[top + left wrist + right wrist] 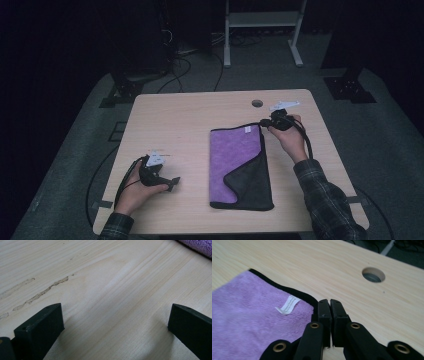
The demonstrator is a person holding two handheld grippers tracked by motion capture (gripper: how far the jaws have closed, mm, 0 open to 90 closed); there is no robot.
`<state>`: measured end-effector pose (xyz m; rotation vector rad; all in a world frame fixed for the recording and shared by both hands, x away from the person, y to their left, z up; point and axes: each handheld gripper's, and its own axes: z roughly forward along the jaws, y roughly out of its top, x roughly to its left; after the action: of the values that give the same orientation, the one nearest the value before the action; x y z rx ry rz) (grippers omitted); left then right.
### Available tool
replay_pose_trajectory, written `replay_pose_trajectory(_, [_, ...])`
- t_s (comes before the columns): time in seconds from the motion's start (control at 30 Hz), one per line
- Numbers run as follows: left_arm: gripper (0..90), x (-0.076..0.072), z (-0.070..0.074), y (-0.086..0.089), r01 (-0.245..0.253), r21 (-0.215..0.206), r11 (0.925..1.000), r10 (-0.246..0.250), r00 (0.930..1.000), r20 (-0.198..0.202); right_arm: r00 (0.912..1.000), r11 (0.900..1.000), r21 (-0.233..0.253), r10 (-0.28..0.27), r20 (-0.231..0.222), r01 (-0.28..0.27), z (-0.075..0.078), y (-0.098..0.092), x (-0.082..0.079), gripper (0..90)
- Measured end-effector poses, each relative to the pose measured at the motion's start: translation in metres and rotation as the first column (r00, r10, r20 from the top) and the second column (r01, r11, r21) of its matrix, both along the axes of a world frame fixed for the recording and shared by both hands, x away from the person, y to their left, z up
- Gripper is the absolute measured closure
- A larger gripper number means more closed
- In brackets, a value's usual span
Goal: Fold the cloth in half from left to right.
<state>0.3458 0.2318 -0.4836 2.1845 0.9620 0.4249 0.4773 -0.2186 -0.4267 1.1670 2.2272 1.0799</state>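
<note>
A purple cloth [235, 160] with black trim lies flat on the wooden table [190, 115], right of centre. Its near right corner is folded over and shows a dark grey underside [252, 182]. A white label [287, 304] sits near its far edge. My right gripper [263, 123] is shut, its tips at the cloth's far right corner [310, 300]. The trim runs up against the side of one jaw, and I see no fabric between the jaws. My left gripper [172, 184] rests low over bare wood at the near left, open, with nothing between its fingers [40, 327].
A round cable hole [257, 103] is in the table near its far edge, just beyond the right gripper. Bare wood [107, 290] with some scuff marks spans the left half. Past the table, the floor holds cables and a white stand [262, 30].
</note>
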Motion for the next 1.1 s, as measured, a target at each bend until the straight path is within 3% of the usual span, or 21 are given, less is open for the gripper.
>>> replay_pose_trajectory(0.3, [0.0, 0.000, 0.000, 0.000, 0.000, 0.000, 1.0000, 0.000, 1.0000, 0.000, 0.9966, 0.997, -0.071, -0.046, -0.068, 0.041, -0.029, -0.002, 0.013, 86.9])
replay_pose_trajectory(0.5, [0.0, 0.000, 0.000, 0.000, 0.000, 0.000, 1.0000, 0.000, 1.0000, 0.000, 0.9935, 0.992, -0.108, -0.075, -0.085, 0.066, -0.041, -0.007, 0.015, 86.6])
replay_pose_trajectory(0.57, [0.0, 0.000, 0.000, 0.000, 0.000, 0.000, 1.0000, 0.000, 1.0000, 0.000, 0.9928, 0.994, -0.093, -0.075, -0.094, 0.066, -0.041, -0.009, 0.015, 80.5])
replay_pose_trajectory(0.67, [0.0, 0.000, 0.000, 0.000, 0.000, 0.000, 1.0000, 0.000, 1.0000, 0.000, 0.9958, 0.996, -0.060, -0.066, -0.064, 0.062, -0.036, -0.014, 0.013, 69.0])
replay_pose_trajectory(0.83, [0.0, 0.000, 0.000, 0.000, 0.000, 0.000, 1.0000, 0.000, 1.0000, 0.000, 0.9985, 0.999, -0.028, -0.047, -0.027, 0.046, -0.026, -0.019, 0.002, 66.4])
replay_pose_trajectory(1.1, [0.0, 0.000, 0.000, 0.000, -0.004, -0.001, 1.0000, 0.004, 1.0000, 0.001, 0.9997, 0.999, 0.031, 0.010, -0.023, -0.009, -0.017, -0.019, -0.021, 60.4])
